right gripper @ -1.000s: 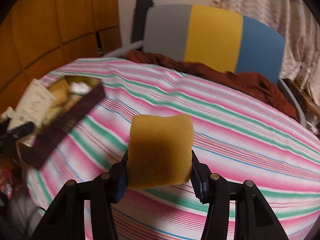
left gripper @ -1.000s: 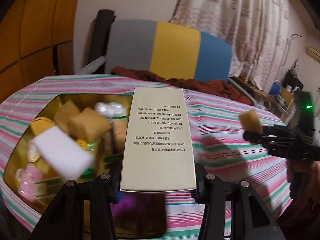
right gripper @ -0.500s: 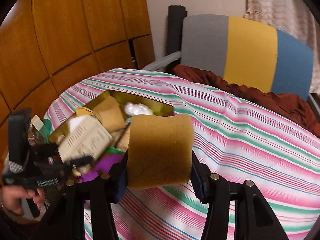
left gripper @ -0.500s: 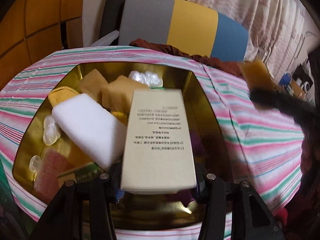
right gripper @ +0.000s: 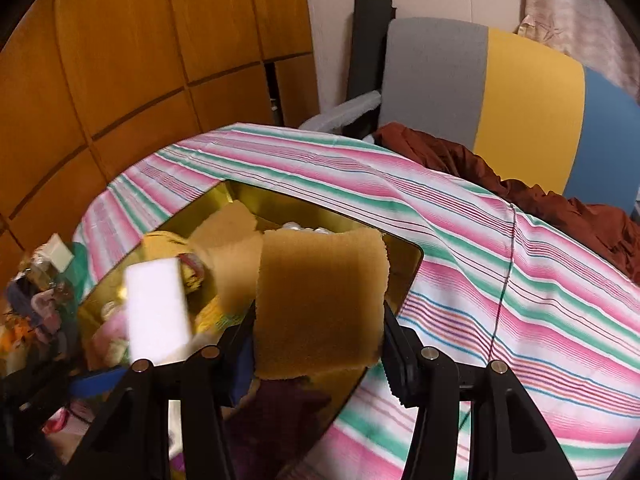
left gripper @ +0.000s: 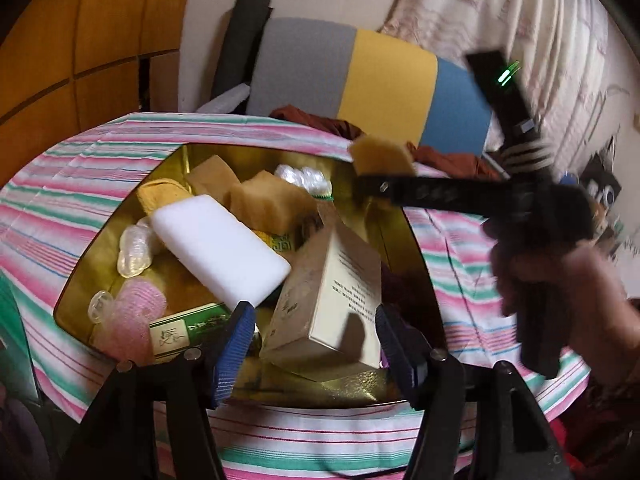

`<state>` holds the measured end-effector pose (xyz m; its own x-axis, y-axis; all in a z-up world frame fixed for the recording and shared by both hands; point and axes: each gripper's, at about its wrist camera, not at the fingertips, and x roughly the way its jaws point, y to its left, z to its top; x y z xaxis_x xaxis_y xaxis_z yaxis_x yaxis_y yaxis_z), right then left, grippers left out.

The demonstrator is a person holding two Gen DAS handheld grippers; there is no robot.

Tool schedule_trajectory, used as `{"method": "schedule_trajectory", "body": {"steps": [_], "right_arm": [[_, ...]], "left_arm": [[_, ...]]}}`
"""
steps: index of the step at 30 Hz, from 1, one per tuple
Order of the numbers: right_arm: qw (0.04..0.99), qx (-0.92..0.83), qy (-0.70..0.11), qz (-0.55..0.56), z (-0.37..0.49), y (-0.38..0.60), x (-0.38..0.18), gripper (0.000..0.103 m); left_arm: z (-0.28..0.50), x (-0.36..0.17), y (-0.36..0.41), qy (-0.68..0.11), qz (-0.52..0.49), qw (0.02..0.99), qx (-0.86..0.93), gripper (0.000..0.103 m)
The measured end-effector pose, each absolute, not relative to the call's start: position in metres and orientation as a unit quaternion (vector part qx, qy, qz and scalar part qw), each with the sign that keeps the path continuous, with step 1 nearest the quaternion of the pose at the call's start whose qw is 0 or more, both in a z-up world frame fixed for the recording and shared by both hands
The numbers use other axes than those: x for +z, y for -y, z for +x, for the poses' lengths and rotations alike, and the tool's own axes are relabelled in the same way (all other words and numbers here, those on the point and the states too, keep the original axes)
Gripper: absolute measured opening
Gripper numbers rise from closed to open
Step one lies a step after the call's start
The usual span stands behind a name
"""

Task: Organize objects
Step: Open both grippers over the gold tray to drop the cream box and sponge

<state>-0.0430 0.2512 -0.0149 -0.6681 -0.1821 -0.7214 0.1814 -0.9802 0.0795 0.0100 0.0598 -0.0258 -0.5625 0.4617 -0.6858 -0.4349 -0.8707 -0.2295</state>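
Left tool (left gripper: 316,336) hangs low over the near end of the gold tray (left gripper: 404,216) with its blue-padded fingers (left gripper: 234,340) spread wide and nothing between them; the cream box (left gripper: 332,300) lies tilted in the tray just ahead of them, free of both pads, so that piece looks delivered. Right tool (right gripper: 318,344) is clamped on a tan sponge (right gripper: 320,300), pressed between its two sides and held above the tray's right-hand part; in the left view that same sponge shows over the tray's far right rim, apart from the things below it. Further in, the tray already holds a white foam block (left gripper: 218,248), a pink hair roller (left gripper: 134,320), a green packet (left gripper: 188,328), clear plastic pieces (left gripper: 134,246), two more tan sponges (left gripper: 268,204) and a yellow cloth (left gripper: 162,196), all heaped loosely and touching one another. Around the tray, the striped cloth on the counter (right gripper: 520,280) shows no loose things in either view, though the near left corner is hidden by clutter. By my reading the gathering is nearly finished: the held sponge seems to be the last piece to go in, and it needs only lowering and letting go. Beyond the counter stand a chair (left gripper: 360,80) with a rust-red cloth (right gripper: 540,196) draped over it.
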Motion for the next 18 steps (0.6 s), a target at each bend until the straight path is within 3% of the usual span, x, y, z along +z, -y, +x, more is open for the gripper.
{"method": "schedule_trajectory", "body": {"steps": [6,10,14,18], "right_arm": [[0.069,-0.907,-0.003,0.415,-0.067,-0.25,-0.033,0.057],[0.047,-0.914,0.0,0.402,-0.061,-0.256,-0.03,0.094],[0.046,-0.919,0.011,0.39,-0.044,-0.262,-0.02,0.102],[0.042,-0.921,0.037,0.385,-0.023,-0.264,-0.011,0.103]], "left_arm": [[0.011,-0.014,-0.052,0.035,-0.378,0.227,0.897,0.064],[0.009,-0.01,-0.048,0.043,-0.374,0.2,0.904,0.063],[0.01,-0.007,-0.048,0.034,-0.375,0.167,0.911,0.064],[0.013,-0.001,-0.049,0.002,-0.363,0.125,0.923,0.063]]}}
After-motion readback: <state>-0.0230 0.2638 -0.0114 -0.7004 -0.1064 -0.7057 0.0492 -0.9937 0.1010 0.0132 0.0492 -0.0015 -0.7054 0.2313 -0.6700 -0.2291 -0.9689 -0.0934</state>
